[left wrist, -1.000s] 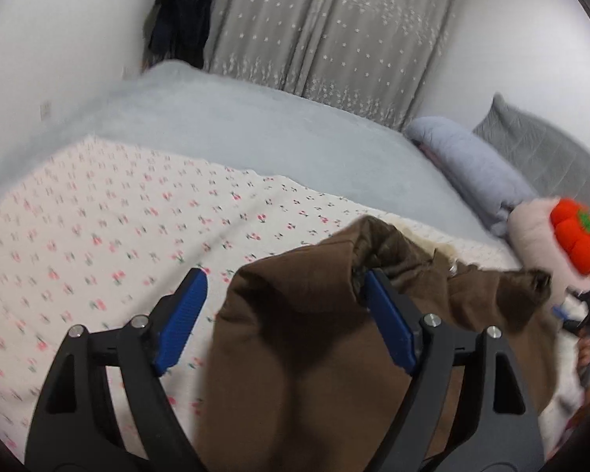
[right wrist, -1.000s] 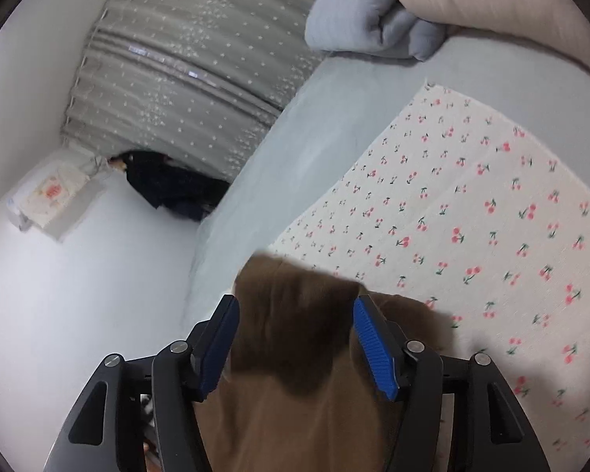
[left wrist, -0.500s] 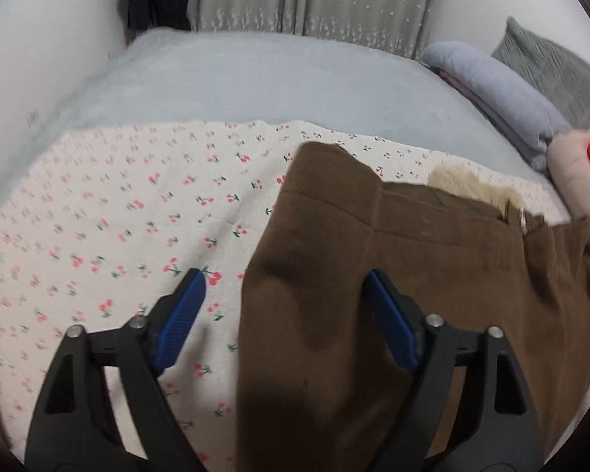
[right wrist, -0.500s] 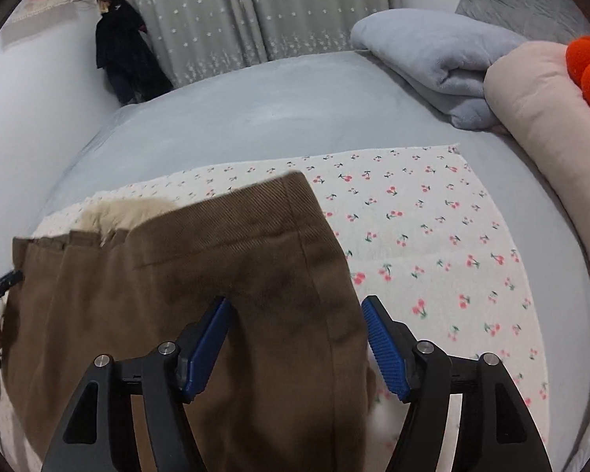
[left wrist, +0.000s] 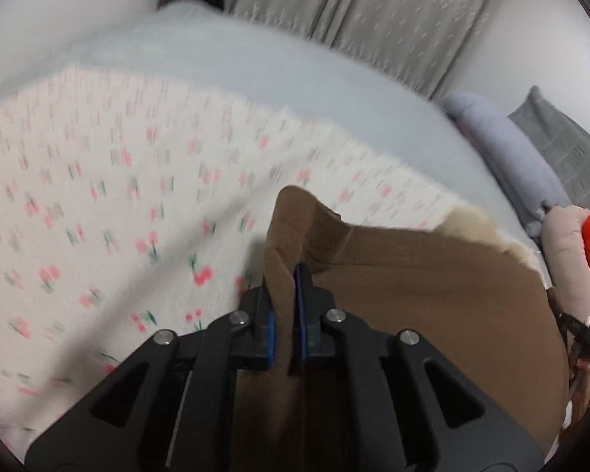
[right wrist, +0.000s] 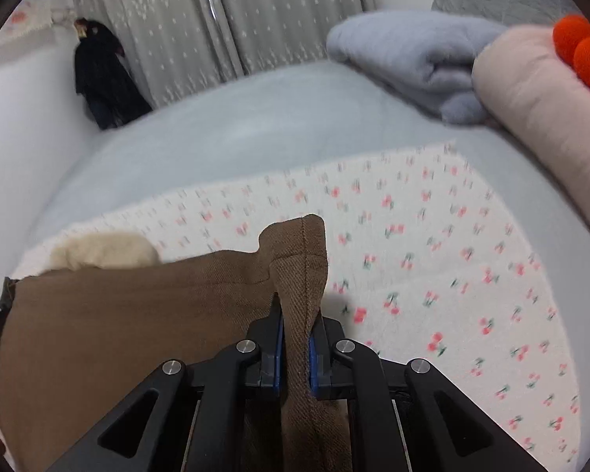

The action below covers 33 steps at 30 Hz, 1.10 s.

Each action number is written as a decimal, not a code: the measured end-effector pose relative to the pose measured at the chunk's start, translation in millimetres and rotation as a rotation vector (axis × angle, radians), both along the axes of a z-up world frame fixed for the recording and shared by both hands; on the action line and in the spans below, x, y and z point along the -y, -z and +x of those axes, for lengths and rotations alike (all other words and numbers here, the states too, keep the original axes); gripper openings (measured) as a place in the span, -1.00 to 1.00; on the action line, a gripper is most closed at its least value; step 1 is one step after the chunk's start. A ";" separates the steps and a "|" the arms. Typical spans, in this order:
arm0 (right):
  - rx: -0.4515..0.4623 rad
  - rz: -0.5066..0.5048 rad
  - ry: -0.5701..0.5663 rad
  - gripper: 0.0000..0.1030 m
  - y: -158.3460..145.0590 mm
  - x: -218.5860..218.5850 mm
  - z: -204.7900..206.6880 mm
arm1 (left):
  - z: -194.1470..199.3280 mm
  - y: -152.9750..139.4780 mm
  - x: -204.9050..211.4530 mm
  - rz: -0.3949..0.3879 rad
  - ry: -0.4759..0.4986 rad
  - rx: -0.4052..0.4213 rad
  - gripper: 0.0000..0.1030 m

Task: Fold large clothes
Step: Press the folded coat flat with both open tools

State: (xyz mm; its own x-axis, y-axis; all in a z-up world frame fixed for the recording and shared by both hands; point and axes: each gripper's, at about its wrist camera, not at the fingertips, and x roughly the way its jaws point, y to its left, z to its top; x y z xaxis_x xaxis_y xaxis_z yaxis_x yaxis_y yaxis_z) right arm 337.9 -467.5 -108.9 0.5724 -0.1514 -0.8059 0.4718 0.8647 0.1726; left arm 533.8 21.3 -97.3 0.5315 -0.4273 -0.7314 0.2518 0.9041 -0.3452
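Observation:
A brown corduroy garment with a cream fleecy lining hangs stretched between my two grippers above a cherry-print sheet. My left gripper is shut on the garment's left corner, with cloth bunched between the blue pads. In the right wrist view my right gripper is shut on the garment's right corner, which sticks up past the fingertips. The cream lining shows at its far left, over the sheet.
A pale blue bed cover lies beyond the sheet. A rolled blue-grey blanket, a pink cushion and an orange plush lie at the right. Grey curtains and a dark hanging garment stand behind.
Both grippers have shut on the brown garment's upper corners; half a second ago both were open around it. The garment now hangs taut between them, and both views are blurred by motion.

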 end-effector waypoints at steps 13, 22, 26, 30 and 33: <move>0.087 -0.099 0.012 -0.06 -61.2 -17.7 -42.5 | -35.1 -61.1 -43.2 0.053 -0.128 0.064 0.09; 0.069 -0.220 -0.108 0.26 -68.8 -82.7 -12.9 | -98.9 -88.6 48.3 0.110 0.159 0.204 0.59; -0.002 -0.109 0.007 0.26 -27.9 -43.9 -17.1 | -83.2 -50.3 38.9 0.133 0.100 0.100 0.59; 0.059 0.167 0.155 0.50 9.6 9.2 -38.4 | -69.7 -24.8 7.5 0.009 0.041 0.029 0.59; 0.078 0.219 0.187 0.51 13.3 16.1 -44.4 | -64.6 -21.1 3.6 -0.008 0.009 -0.003 0.60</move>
